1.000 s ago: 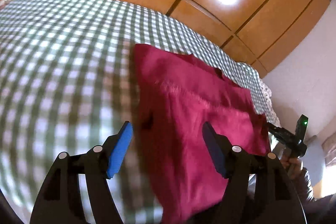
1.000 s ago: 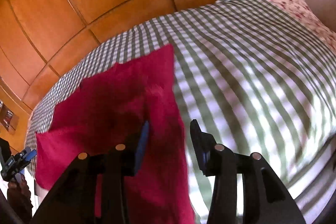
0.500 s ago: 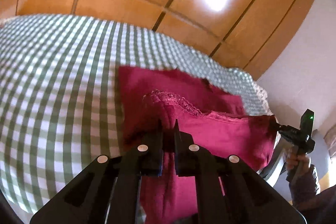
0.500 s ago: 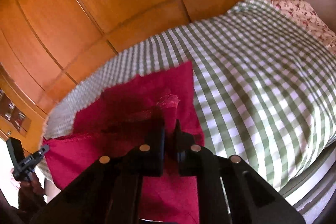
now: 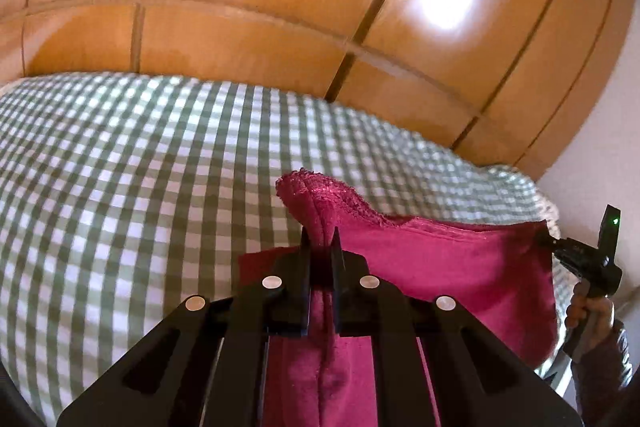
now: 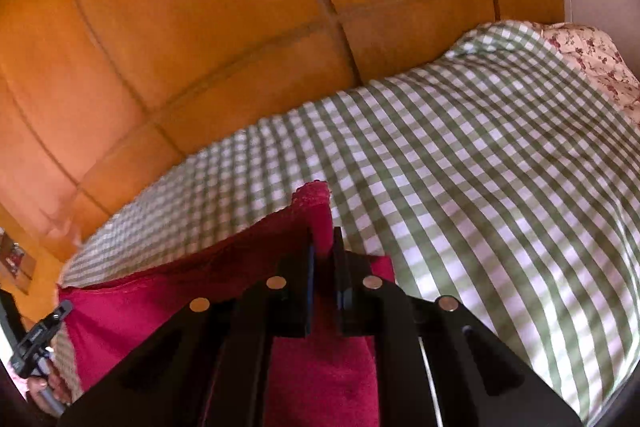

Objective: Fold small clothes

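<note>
Since the earlier frames, both claws have closed from apart to clamped. The left claw and right claw each pinch a corner of the red garment, whose near edge now hangs lifted between them above the checked bedspread. No legible writing is visible.

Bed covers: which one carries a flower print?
The cream cover at the far right of the right wrist view; the bedspread beside it is green-and-white checked.
</note>
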`<state>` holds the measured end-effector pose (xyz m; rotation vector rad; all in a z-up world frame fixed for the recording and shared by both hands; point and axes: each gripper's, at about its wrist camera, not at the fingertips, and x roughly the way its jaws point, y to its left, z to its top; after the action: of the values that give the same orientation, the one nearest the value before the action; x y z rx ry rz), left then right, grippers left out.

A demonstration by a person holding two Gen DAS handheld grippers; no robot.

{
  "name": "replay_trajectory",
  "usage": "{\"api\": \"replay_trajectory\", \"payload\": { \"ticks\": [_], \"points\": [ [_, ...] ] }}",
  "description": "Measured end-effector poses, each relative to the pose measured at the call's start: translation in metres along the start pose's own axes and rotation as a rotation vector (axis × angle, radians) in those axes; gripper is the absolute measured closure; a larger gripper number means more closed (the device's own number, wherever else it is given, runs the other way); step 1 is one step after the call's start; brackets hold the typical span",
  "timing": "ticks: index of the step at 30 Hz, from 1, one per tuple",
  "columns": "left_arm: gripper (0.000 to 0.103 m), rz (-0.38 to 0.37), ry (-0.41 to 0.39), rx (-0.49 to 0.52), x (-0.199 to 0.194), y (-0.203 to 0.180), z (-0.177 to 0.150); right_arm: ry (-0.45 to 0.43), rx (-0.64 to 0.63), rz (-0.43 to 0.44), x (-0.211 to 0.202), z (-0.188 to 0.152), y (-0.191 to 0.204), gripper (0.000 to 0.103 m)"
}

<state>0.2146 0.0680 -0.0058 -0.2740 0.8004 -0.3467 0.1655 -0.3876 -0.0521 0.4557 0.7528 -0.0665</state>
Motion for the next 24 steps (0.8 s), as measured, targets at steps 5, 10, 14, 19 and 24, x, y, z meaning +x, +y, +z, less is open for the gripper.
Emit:
{"api": "replay_trajectory", "payload": {
  "ticks": [5,10,14,19,24],
  "points": [
    [0.096,0.1,0.099,-0.047,0.055,0.018,-0.004,0.069,-0.005,-0.071,0.047,-0.01,-0.008,0.096],
    [0.056,0.186,0.122,-0.06,0.055,0.018,-0.008,0.047,-0.001,-0.043,0.04,-0.014,-0.012,0.066],
    [0.041,0.211,-0.013,-0.031,0.01,0.002,-0.014,-0.025,-0.065,0.013,-0.004,-0.024,0.007,0.051],
    [0.041,0.118,-0.081,0.099,-0.021,-0.038,-0.051,0.033,-0.188,0.159,-0.03,-0.072,0.049,0.045],
    [0.041,0.178,0.079,0.123,0.023,-0.04,-0.088,0.138,-0.255,0.083,0.008,-0.109,0.072,0.04]
  ]
}}
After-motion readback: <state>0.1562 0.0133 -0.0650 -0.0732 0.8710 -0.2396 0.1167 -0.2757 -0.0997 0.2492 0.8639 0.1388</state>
